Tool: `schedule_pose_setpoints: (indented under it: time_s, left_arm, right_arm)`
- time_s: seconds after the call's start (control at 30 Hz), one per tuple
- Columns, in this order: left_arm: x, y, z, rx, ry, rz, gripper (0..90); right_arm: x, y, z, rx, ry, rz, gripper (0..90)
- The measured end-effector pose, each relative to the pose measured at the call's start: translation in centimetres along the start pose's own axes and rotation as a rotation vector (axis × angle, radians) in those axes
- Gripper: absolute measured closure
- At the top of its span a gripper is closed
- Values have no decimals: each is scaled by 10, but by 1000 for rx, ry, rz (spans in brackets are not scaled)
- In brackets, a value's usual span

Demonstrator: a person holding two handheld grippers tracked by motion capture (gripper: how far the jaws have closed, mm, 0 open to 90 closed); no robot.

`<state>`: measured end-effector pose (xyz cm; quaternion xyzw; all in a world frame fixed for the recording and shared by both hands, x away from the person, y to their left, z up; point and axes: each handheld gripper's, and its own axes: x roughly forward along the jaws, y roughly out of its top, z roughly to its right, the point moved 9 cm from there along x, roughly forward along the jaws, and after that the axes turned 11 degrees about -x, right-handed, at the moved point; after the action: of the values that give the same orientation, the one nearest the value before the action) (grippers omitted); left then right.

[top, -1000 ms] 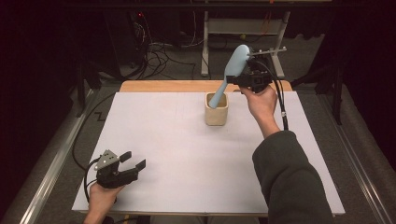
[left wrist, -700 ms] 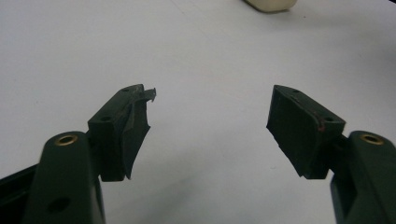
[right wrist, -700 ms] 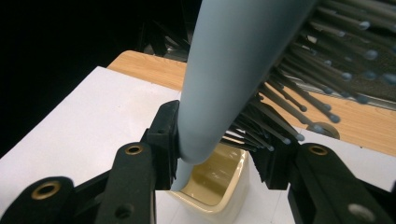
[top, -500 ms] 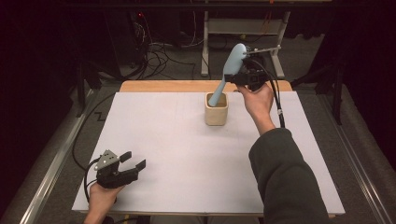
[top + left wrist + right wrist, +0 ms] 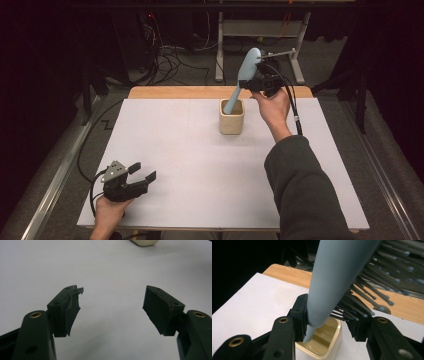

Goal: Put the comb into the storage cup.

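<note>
Little has moved: right gripper (image 5: pixel 254 83) stays clamped on the blue hairbrush (image 5: pixel 242 80), handle dipping into the cream cup (image 5: pixel 231 119) at upper centre. Left gripper (image 5: pixel 136 175) rests gaping, empty, lower left on the white table (image 5: pixel 200 170).

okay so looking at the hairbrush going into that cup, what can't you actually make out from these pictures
- Hairbrush handle tip: in the high view and the right gripper view, hidden inside the cup.
- Cup's contents: its wall and the handle block them.
- Brush head: cut off by the right gripper view's top edge.
- Cup in the left gripper view: cut off by the top edge.
</note>
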<state>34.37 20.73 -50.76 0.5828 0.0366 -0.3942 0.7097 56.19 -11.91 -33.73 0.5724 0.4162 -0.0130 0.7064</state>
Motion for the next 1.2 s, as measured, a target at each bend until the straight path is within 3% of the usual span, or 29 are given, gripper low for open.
schedule_pose_setpoints:
  time_s: [1.2]
  left_arm:
    - [0,0,0,0,0,5,298]
  right_arm:
    - [20,-9,-6,-25,-27,-54,567]
